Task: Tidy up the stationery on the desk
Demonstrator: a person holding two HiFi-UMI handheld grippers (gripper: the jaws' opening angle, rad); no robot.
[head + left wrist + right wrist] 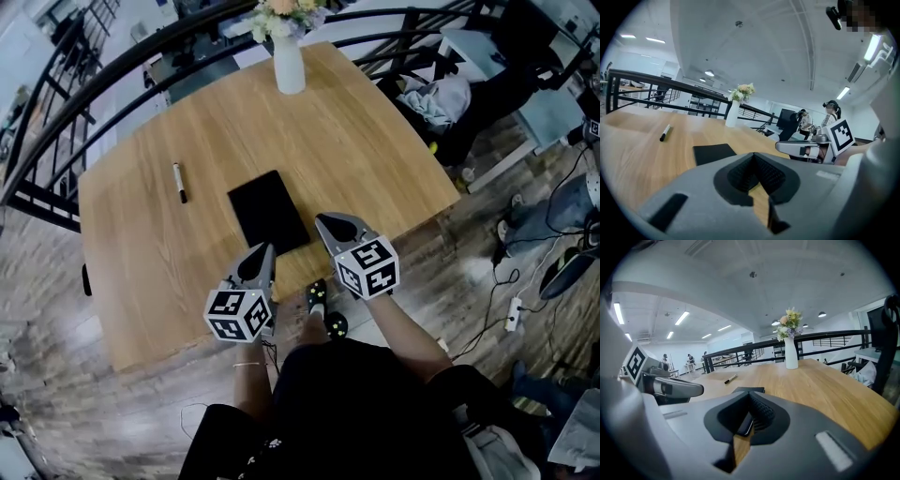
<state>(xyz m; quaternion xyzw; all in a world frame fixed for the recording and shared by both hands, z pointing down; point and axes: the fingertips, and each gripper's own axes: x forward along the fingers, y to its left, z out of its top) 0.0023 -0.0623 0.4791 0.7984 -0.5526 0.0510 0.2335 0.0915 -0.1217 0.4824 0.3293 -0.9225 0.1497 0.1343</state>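
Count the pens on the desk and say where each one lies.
1. The pen lies on the desk's left part, left of the black notebook and apart from it. No other shows.

A closed black notebook (268,212) lies flat near the front edge of the wooden desk (375,150), with a white, black-capped marker (178,182) lying apart to its left.

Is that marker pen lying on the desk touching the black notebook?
Apart. The head view shows bare wood of the desk between the marker pen and the black notebook.
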